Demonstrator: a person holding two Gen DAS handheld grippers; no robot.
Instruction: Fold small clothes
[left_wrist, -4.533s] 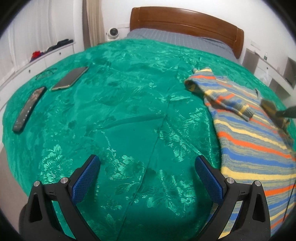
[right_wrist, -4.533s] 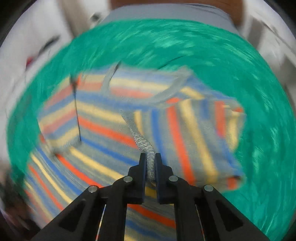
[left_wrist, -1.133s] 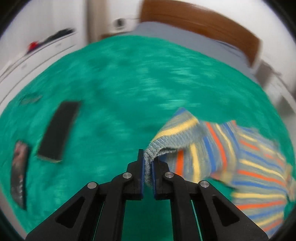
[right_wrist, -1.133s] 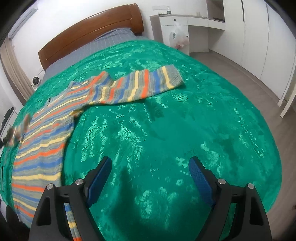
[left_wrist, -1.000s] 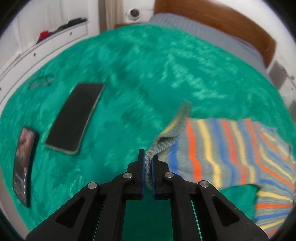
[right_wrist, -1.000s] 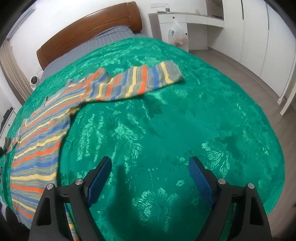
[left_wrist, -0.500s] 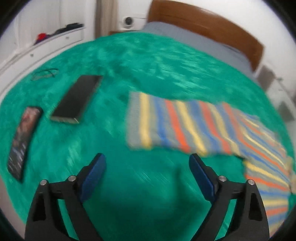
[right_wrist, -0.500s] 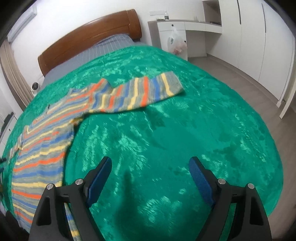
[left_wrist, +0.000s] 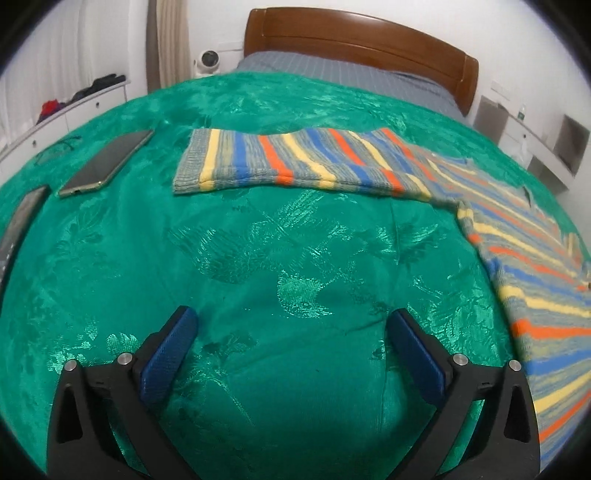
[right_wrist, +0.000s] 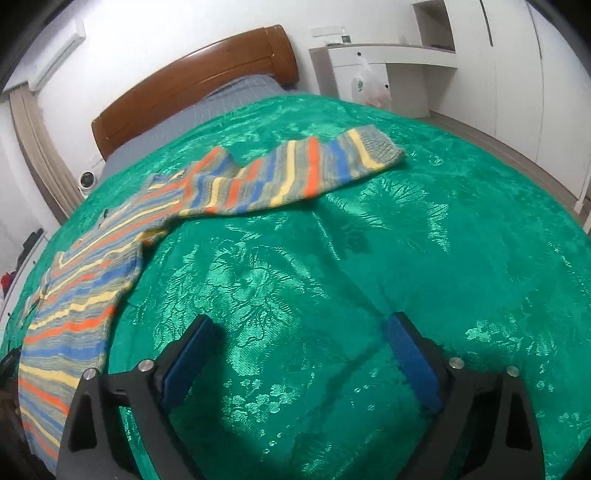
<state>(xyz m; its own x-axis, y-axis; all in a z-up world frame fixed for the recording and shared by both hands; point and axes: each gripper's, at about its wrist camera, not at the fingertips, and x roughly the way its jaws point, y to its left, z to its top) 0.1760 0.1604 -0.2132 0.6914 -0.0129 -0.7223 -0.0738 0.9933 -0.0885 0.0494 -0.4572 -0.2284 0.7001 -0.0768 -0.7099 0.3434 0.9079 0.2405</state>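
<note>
With both sleeves spread on the bed (left_wrist: 295, 258), I judged the sweater (left_wrist: 295, 162) ready for folding. My left gripper (left_wrist: 291, 354) and right gripper (right_wrist: 299, 354) hung open, empty; next I needed a sleeve cuff (left_wrist: 192, 166).

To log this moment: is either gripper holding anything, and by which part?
Nothing is held. The left gripper and right gripper are open above the bedspread.

Phone (left_wrist: 107, 162), remote (left_wrist: 20, 221) on bedspread (left_wrist: 295, 258)
</note>
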